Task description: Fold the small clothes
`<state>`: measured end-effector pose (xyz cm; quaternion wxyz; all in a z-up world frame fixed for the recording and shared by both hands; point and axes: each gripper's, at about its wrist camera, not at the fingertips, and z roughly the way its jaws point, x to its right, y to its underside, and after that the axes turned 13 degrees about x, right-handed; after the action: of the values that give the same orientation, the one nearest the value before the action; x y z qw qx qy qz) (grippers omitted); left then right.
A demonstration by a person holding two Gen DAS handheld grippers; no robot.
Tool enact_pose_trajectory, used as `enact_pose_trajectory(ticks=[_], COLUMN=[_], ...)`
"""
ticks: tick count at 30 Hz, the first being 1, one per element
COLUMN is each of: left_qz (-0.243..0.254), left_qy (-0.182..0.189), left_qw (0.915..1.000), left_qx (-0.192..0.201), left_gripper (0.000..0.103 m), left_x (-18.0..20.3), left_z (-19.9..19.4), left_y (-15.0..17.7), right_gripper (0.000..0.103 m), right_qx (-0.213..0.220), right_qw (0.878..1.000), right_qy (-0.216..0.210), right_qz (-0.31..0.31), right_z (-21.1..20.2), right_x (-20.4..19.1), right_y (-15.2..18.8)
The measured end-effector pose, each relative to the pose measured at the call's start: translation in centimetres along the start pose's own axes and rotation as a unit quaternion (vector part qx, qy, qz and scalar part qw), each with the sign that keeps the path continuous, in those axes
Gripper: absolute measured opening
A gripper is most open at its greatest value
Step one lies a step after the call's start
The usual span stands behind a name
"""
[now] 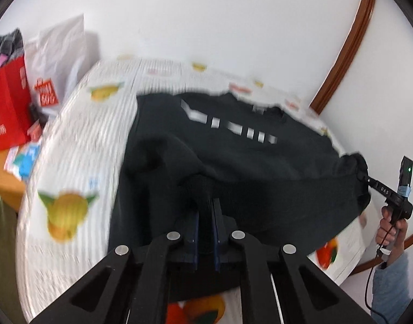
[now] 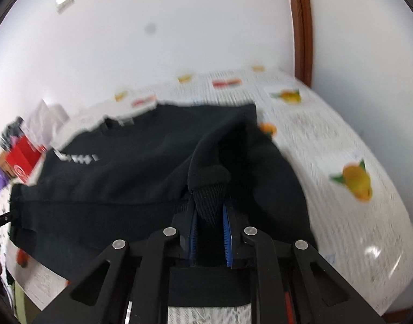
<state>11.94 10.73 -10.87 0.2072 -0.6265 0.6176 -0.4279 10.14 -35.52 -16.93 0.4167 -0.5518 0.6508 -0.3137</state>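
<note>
spread flat, the black knit sweatshirt with blurred white chest lettering (image 1: 233,156) covers the white ribbed bedcover printed with fruit (image 1: 71,145). at the sweatshirt's near hem, the left gripper (image 1: 205,205) is clamped on a bunch of the ribbed band, and the right gripper (image 2: 209,202) pinches the hem's other corner. the lettering is too smeared to read. seen from the left wrist, the right gripper's black arm reads "das" beside the hem, a hand (image 1: 390,229) holding its grip. left of the sweatshirt stands a red paper bag with a white logo (image 1: 9,113), unreadable.
</note>
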Motion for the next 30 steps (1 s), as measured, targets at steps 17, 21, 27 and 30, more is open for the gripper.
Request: enact_pose_trajectory(ticks=[17, 21, 27, 30], left_qz=[-0.054, -0.084, -0.083, -0.064], left_qy=[-0.016, -0.014, 0.007, 0.005], left_qw=[0.9984, 0.9959, 0.9960, 0.9979], left_qx=[-0.010, -0.032, -0.033, 0.004], left_gripper=[0.008, 0.010, 0.024, 0.052], left_x=[-2.9, -4.1, -4.2, -4.0], left_z=[10.2, 12.2, 11.9, 10.4], left_y=[-8.0, -8.2, -9.1, -9.7], right_gripper=[0.016, 0.018, 0.022, 0.039], right_qx=[0.000, -0.024, -0.040, -0.016], right_qw=[0.993, 0.990, 0.990, 0.993], right_qy=[-0.008, 0.004, -0.003, -0.012], right_qz=[0.118, 0.137, 0.138, 0.115], right_z=[8.8, 11.8, 13.0, 11.9], right_x=[0.7, 1.5, 1.7, 1.3], right_y=[-8.1, -8.2, -8.7, -9.5])
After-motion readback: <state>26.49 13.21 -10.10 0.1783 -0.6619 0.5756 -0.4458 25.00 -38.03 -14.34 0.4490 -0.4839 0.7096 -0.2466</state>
